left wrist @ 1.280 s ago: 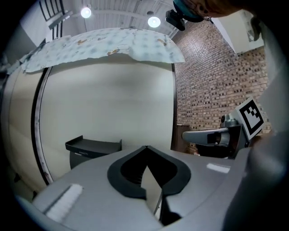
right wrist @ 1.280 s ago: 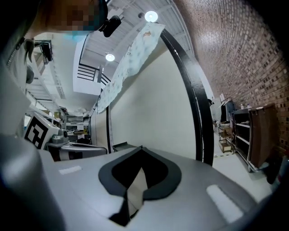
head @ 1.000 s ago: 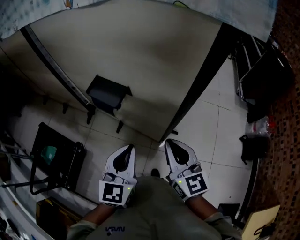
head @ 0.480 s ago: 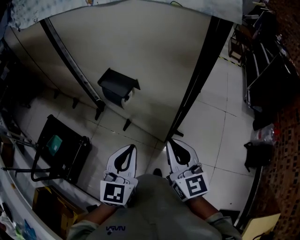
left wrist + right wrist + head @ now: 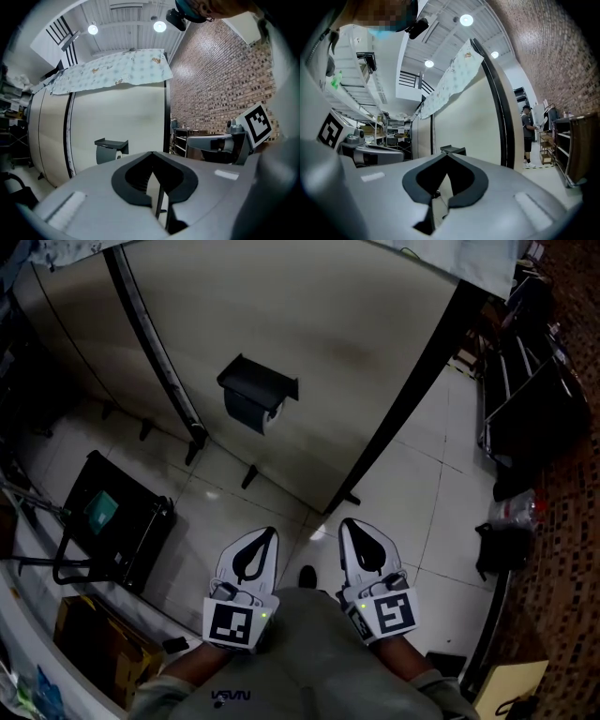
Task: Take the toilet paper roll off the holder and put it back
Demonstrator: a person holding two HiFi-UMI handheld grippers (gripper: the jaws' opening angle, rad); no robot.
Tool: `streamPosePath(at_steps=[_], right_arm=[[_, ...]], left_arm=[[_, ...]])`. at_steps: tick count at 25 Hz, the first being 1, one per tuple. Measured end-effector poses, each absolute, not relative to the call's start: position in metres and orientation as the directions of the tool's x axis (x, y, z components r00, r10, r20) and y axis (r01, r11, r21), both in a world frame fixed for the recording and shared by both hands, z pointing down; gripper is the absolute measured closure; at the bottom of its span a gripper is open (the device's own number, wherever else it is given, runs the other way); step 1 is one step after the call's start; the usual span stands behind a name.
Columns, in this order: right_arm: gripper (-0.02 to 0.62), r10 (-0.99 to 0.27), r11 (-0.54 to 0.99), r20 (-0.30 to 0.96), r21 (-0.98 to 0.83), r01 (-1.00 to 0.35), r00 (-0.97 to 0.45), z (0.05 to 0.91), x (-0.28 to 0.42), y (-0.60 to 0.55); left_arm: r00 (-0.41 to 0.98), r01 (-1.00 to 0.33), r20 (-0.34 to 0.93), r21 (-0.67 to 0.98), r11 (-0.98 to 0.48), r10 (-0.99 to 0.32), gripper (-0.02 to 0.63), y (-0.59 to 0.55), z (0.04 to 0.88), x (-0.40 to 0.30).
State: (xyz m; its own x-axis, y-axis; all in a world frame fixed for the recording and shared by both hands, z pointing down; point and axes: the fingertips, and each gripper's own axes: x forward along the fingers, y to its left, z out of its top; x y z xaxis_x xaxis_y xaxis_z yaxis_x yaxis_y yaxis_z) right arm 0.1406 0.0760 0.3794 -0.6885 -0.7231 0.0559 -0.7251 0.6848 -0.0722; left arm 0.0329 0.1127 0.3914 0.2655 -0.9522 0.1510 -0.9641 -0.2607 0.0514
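A dark toilet paper holder (image 5: 256, 390) hangs on the beige partition wall (image 5: 337, 343), with the white roll (image 5: 272, 415) showing under its lid. The same holder (image 5: 109, 149) and roll (image 5: 119, 153) appear ahead in the left gripper view; the right gripper view shows only the holder's lid (image 5: 453, 150). My left gripper (image 5: 265, 534) and right gripper (image 5: 351, 524) are held side by side close to my body, well short of the holder. Both are shut with nothing between the jaws.
A black cart (image 5: 112, 521) stands on the tiled floor at left, with a cardboard box (image 5: 89, 643) nearer me. Dark racks (image 5: 530, 399) and a bag (image 5: 497, 549) line the brick wall at right. A person (image 5: 528, 136) stands far off beyond the partition's edge.
Both grippers and I have moved toward the partition wall. The holder now sits nearer and more central, and the roll under its lid has come into sight.
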Motion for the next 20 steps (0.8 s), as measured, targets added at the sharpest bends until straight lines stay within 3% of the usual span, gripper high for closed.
streamPosePath(at_steps=[11,20], right_arm=[[0.595,-0.774,0.626,0.088,-0.036,-0.779,-0.627,0.378,0.123,0.13],[0.595,-0.757,0.648,0.079,-0.033,-0.761,-0.648,0.384,0.143,0.158]], left_arm=[[0.304,-0.952,0.139,0.09,-0.294,-0.942,0.598,0.17,0.393,0.007],[0.283,-0.959,0.134,0.064,-0.277,-0.95,0.598,0.189,0.393,0.028]])
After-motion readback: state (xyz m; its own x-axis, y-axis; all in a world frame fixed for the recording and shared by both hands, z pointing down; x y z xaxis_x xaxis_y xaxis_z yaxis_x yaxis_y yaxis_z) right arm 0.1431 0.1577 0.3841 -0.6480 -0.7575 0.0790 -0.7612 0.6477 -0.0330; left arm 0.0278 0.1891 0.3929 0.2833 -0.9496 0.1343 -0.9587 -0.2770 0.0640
